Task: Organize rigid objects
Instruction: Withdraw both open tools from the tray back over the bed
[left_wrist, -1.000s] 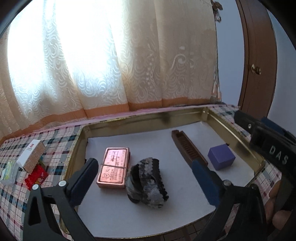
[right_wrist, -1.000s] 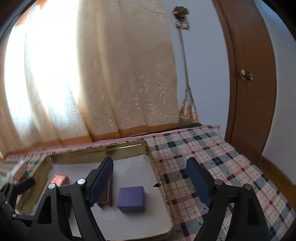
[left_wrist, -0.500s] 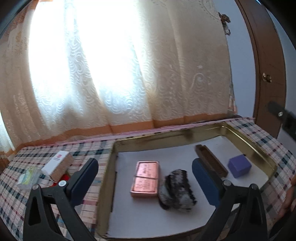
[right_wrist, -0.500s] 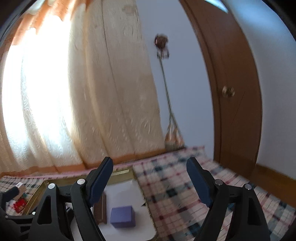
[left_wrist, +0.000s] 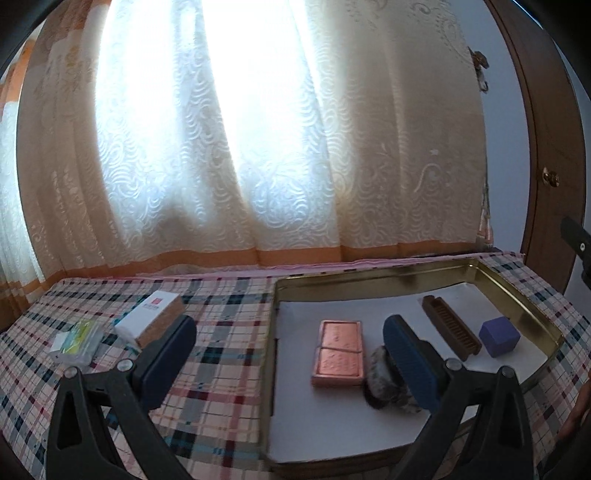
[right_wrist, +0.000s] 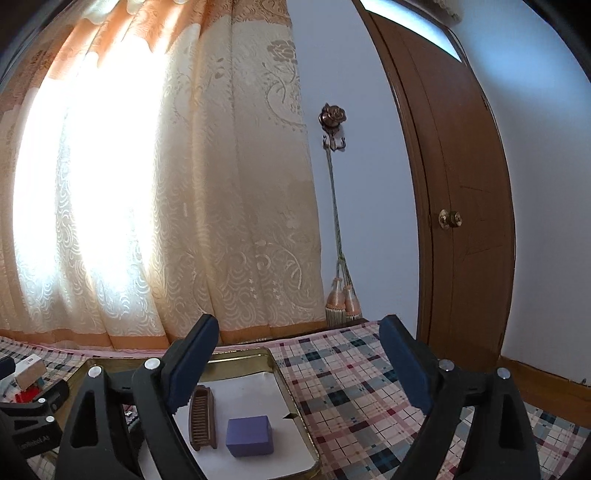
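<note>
A gold metal tray (left_wrist: 532, 306) with a white liner lies on the plaid tablecloth. In it are a copper-pink tin (left_wrist: 338, 352), a dark furry object (left_wrist: 380, 384), a brown comb (left_wrist: 450, 332) and a purple block (left_wrist: 498, 336). My left gripper (left_wrist: 288, 354) is open and empty, raised above the tray's left edge. My right gripper (right_wrist: 299, 365) is open and empty, raised over the tray's right rim (right_wrist: 280, 373), with the comb (right_wrist: 202, 417) and purple block (right_wrist: 249, 435) below it.
Left of the tray lie a white and cork box (left_wrist: 151, 317), a clear packet with green contents (left_wrist: 75, 341) and a red item (right_wrist: 26, 396). Curtains hang behind the table. A brown door (right_wrist: 461, 221) stands at the right.
Both grippers have lifted and pulled back from the tray. The left view has swung left, bringing the box and packet on the cloth into view. The right view has tilted up.
</note>
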